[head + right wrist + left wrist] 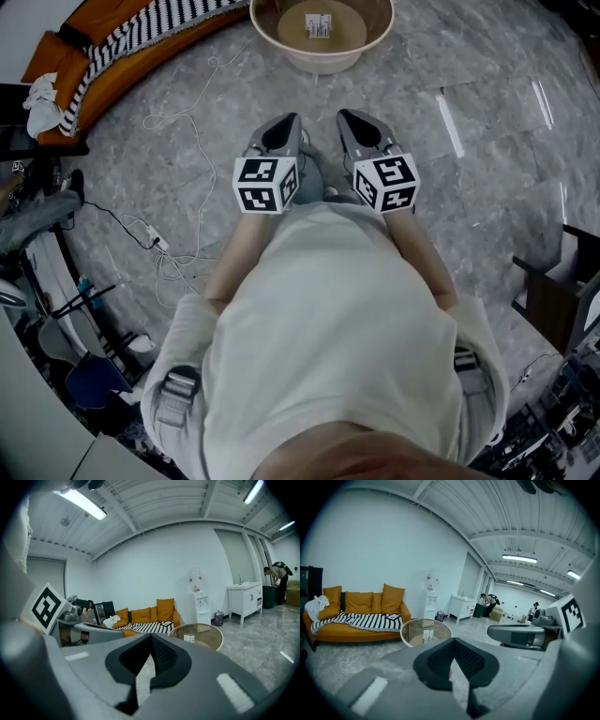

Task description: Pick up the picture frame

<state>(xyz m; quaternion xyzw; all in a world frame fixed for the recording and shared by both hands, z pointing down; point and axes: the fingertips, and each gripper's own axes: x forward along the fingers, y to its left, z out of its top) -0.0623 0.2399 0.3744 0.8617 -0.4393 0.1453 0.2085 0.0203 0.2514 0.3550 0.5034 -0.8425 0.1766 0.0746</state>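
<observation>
While left gripper (285, 120) and right gripper (350, 116) (fingers closed, empty) hover, open floor (469, 112) reaches the table (323, 66).

No word, number or brand can be read anywhere. The picture frame (319, 25) on the round glass table (281, 52) shows dark marks on white, too small to make out. The marker cube (265, 185) of the left gripper (287, 122) and the one on the right gripper (351, 116) bear only black-and-white square patterns, no letters. Behind the table, a sheet (194, 580) on the wall above the water dispenser (201, 605) is too blurred to read.
</observation>
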